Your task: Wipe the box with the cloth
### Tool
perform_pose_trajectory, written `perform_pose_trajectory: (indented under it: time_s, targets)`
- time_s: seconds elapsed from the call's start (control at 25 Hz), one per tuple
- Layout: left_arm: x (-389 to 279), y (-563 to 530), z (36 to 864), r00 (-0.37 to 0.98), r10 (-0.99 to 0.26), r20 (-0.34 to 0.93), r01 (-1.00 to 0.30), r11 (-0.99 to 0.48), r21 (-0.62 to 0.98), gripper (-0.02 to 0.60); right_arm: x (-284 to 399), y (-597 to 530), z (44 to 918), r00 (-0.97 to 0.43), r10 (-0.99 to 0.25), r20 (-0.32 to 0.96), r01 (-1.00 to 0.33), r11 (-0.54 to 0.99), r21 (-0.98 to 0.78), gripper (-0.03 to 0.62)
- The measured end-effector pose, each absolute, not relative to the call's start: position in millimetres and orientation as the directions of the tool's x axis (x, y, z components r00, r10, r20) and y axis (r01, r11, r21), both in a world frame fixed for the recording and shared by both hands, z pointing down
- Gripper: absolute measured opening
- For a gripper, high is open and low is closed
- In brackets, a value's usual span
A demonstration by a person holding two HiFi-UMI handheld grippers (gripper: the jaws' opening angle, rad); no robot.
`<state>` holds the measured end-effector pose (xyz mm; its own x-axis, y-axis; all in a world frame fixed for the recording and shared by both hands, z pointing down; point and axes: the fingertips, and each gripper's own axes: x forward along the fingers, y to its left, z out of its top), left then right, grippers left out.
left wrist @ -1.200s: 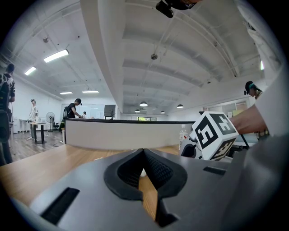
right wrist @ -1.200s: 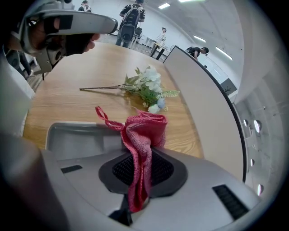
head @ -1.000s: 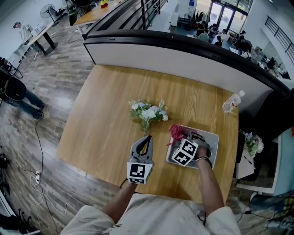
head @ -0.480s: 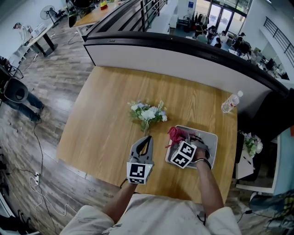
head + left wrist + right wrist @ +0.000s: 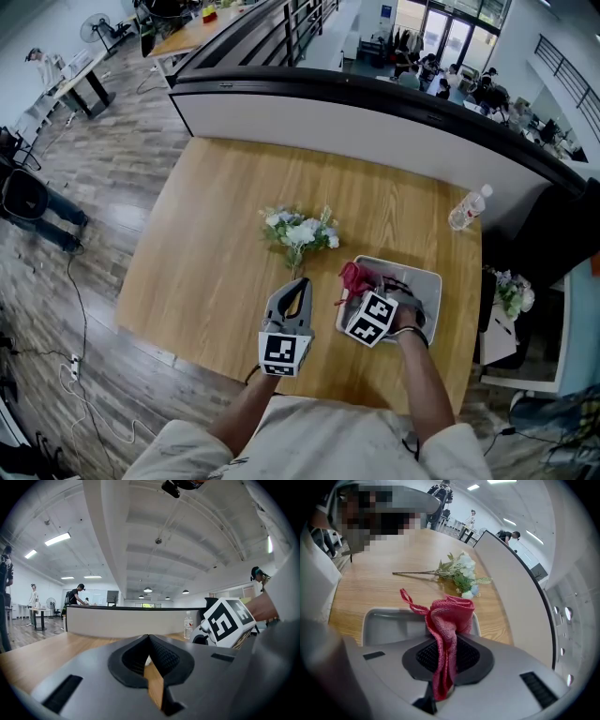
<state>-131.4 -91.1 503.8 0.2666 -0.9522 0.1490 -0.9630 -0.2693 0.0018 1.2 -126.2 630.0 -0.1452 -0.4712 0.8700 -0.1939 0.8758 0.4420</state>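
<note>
A red cloth (image 5: 449,616) is pinched between the jaws of my right gripper (image 5: 446,645) and sticks up in a bunch. That gripper (image 5: 364,291) hovers over the left end of the grey box (image 5: 427,279), an open shallow tray (image 5: 384,623) on the wooden table. The cloth (image 5: 355,276) hangs at the box's left rim. My left gripper (image 5: 298,287) rests on the table just left of the box, jaws shut with nothing between them. In the left gripper view its jaws (image 5: 149,641) meet at the tip, and the right gripper's marker cube (image 5: 228,622) shows beside it.
A bunch of white artificial flowers (image 5: 302,231) lies on the table (image 5: 216,225) behind the left gripper, also visible as flowers (image 5: 461,573) beyond the box. A water bottle (image 5: 466,208) stands at the far right corner. A counter wall (image 5: 375,117) borders the table's far side.
My right gripper and the cloth have shifted slightly to the left over the box. The left gripper has stayed put.
</note>
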Motion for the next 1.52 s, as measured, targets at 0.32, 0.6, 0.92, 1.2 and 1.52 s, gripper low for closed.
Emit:
perform_pose_trajectory:
  time_s: [0.32, 0.6, 0.92, 1.2, 1.52]
  targets:
    - [-130, -90, 503, 0.271, -0.952, 0.143, -0.962, -0.273, 0.004, 0.014, 1, -120, 631, -0.146, -0.468, 0.872, -0.193, 0.878, 0.438, 0.061]
    - [-127, -89, 502, 0.274, -0.951, 0.142, -0.961, -0.276, 0.004, 0.014, 1, -115, 630, -0.148, -0.464, 0.873, -0.19, 0.88, 0.436, 0.061]
    - [-127, -88, 503, 0.275, -0.951, 0.143, -0.961, -0.277, 0.007, 0.014, 1, -110, 630, -0.144, -0.46, 0.876, -0.18, 0.883, 0.434, 0.063]
    - [-126, -88, 503, 0.276, -0.951, 0.142, -0.96, -0.278, 0.004, 0.014, 1, -105, 630, -0.145, -0.458, 0.877, -0.172, 0.885, 0.434, 0.063]
    - [-129, -89, 506, 0.27, -0.952, 0.144, -0.962, -0.273, 0.004, 0.014, 0, -100, 629, -0.143, -0.454, 0.879, -0.161, 0.887, 0.432, 0.063]
